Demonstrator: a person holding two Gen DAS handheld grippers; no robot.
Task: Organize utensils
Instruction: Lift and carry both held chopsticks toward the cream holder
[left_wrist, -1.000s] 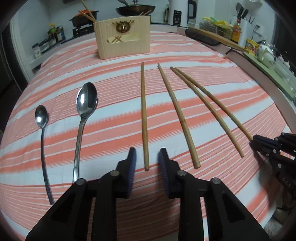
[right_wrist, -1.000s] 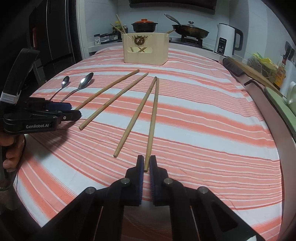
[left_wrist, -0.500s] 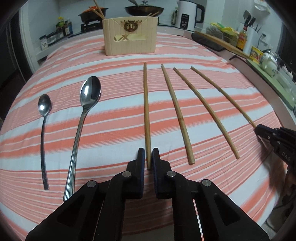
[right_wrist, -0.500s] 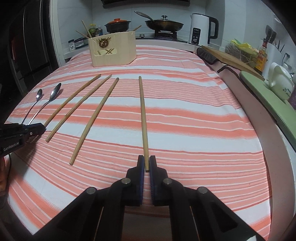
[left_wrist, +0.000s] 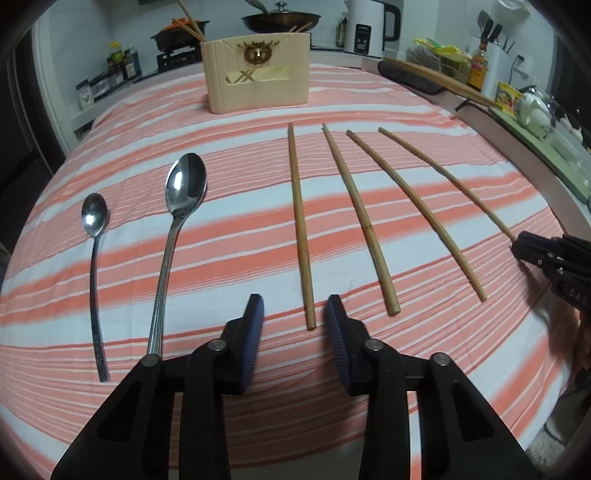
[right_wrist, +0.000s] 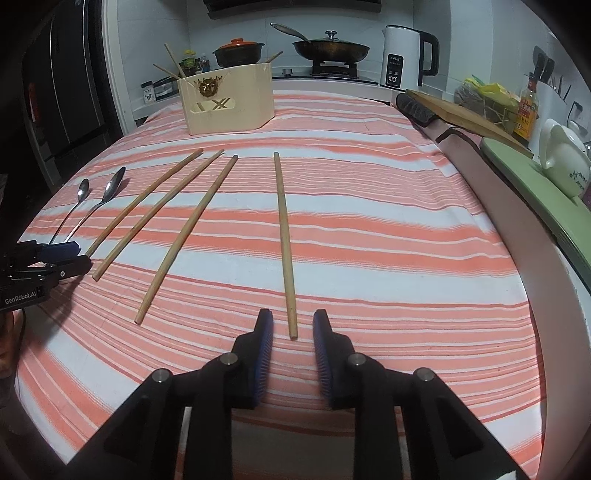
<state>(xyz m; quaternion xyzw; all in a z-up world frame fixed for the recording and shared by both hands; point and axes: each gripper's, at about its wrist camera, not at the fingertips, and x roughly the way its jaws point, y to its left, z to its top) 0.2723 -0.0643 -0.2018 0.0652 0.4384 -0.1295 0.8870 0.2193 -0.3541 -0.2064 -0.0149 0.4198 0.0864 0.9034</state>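
My left gripper (left_wrist: 293, 314) and right gripper (right_wrist: 292, 330) both gaped wide, each straddling a chopstick's (left_wrist: 301, 229) near end, shafts running toward frame top.

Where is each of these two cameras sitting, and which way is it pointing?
Left wrist view: rides the left gripper, looking forward across the striped cloth at spoons, chopsticks and the utensil holder; its own open fingers show, with the right gripper at the edge.
Right wrist view: rides the right gripper, facing the same way over the rightmost chopstick; its open fingers show, with the left gripper at the left.
Both share the cloth, four chopsticks, spoons and holder.
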